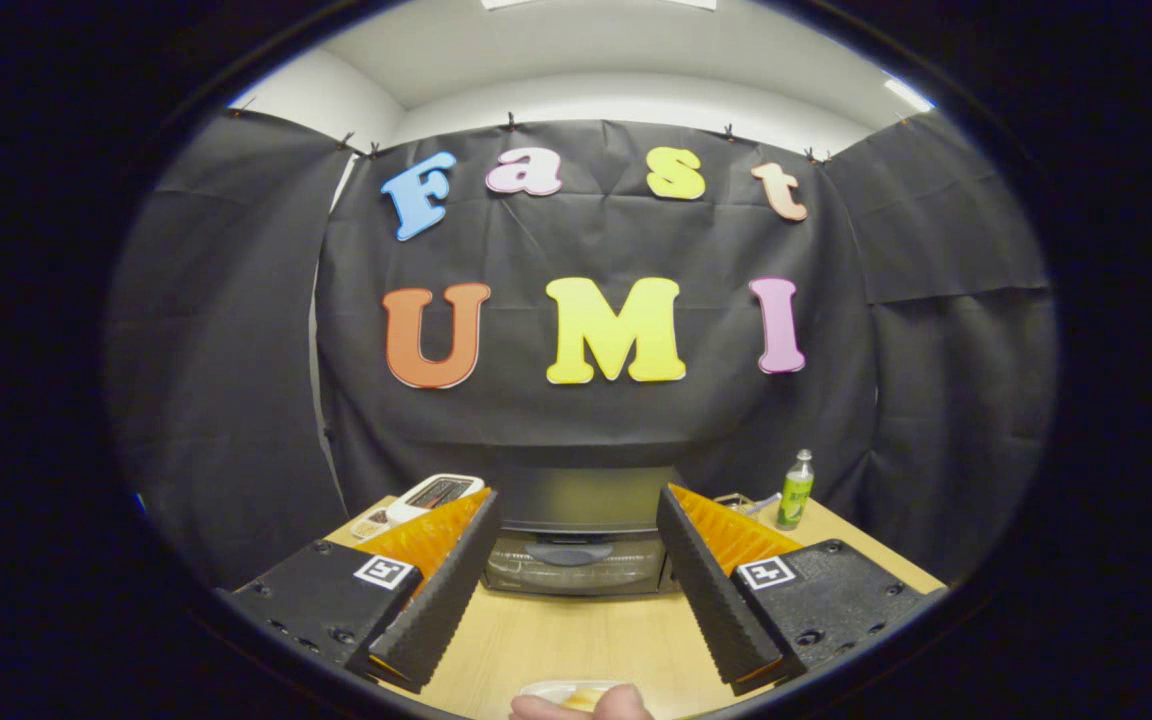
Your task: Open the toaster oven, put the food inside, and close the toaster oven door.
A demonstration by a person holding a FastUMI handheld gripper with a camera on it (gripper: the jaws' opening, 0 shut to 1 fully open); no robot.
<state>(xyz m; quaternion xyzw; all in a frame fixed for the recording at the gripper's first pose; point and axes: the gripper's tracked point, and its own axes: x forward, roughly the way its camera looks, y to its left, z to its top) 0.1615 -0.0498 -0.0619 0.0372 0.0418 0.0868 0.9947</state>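
We find the toaster oven (576,545) at twelve o'clock from the gripper (576,580), standing on the wooden table (576,640) against the booth's back wall, its door shut and the handle (571,552) centred across the glass front. Our fingers stand wide apart with nothing between them, framing the oven well short of it. The food (576,697) sits at six o'clock, on a small pale plate (548,689) close under us, where someone's fingers (586,708) touch its rim. Out at ten o'clock lies a white device (433,494) with a dark screen beside a small packet (372,523); at two o'clock a green bottle (794,490) stands near some small clear item we cannot make out.

We judge the opening not yet begun. The risk is in the handle: coming in too high or off-centre, our fingers could slide off it or nudge the oven backward. A wide swing might also clip the bottle.
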